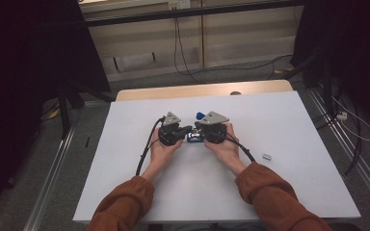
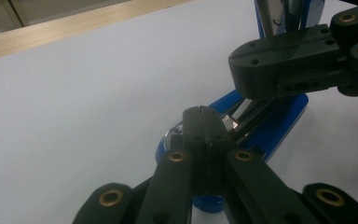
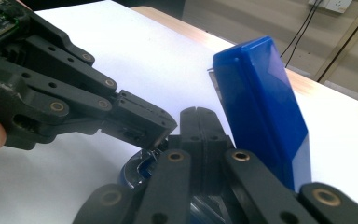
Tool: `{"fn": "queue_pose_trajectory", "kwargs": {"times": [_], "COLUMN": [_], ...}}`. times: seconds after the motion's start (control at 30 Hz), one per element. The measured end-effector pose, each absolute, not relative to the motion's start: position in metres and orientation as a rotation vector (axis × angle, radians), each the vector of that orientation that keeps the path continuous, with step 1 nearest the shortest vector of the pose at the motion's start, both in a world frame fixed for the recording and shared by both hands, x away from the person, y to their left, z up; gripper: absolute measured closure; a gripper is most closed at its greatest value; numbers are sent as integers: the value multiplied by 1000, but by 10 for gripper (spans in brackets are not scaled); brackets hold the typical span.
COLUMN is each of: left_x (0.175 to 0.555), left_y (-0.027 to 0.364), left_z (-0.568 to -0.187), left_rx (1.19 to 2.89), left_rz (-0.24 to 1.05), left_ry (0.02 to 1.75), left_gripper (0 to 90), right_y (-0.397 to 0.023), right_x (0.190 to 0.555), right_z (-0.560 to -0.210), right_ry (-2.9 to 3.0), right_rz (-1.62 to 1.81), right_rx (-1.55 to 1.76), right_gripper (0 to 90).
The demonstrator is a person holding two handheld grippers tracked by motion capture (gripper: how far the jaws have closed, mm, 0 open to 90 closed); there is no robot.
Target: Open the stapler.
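Note:
A blue stapler [image 1: 194,138] lies on the white table [image 1: 279,192] with its lid swung up. In the right gripper view the blue lid [image 3: 261,102] stands nearly upright, and in the left gripper view the blue base [image 2: 282,123] carries a bare metal rail. My left gripper [image 1: 189,129] reaches in from the left, jaws shut, tips [image 2: 204,112] right at the rail. My right gripper [image 1: 197,127] comes in from the right, also shut [image 3: 198,114], just above the base. The two tips nearly meet over the stapler. I see nothing held between either pair of jaws.
A small silver metal piece [image 1: 267,157] lies on the table right of my right forearm. A wooden strip [image 1: 202,90] runs along the table's far edge. Cables and dark frames stand on the floor beyond and to both sides.

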State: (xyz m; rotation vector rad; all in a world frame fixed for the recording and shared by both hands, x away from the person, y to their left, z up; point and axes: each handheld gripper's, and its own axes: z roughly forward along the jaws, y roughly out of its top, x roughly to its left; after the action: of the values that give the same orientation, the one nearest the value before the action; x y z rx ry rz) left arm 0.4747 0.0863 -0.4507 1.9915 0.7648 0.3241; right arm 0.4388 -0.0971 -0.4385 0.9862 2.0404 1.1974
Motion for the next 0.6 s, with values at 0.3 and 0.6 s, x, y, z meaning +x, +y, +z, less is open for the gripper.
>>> {"fn": "queue_pose_trajectory", "kwargs": {"times": [0.3, 0.6], "left_x": [475, 475], "left_y": [86, 86], "left_z": [-451, -450], "left_rx": [1991, 1991], "left_rz": [322, 322], "left_ry": [769, 770], "left_gripper": [900, 900], "right_y": [-99, -105], "right_x": [438, 438], "right_z": [-436, -433], "right_ry": [2009, 1997], "right_rz": [1184, 1196], "right_rx": [998, 1014], "right_gripper": [900, 900]}}
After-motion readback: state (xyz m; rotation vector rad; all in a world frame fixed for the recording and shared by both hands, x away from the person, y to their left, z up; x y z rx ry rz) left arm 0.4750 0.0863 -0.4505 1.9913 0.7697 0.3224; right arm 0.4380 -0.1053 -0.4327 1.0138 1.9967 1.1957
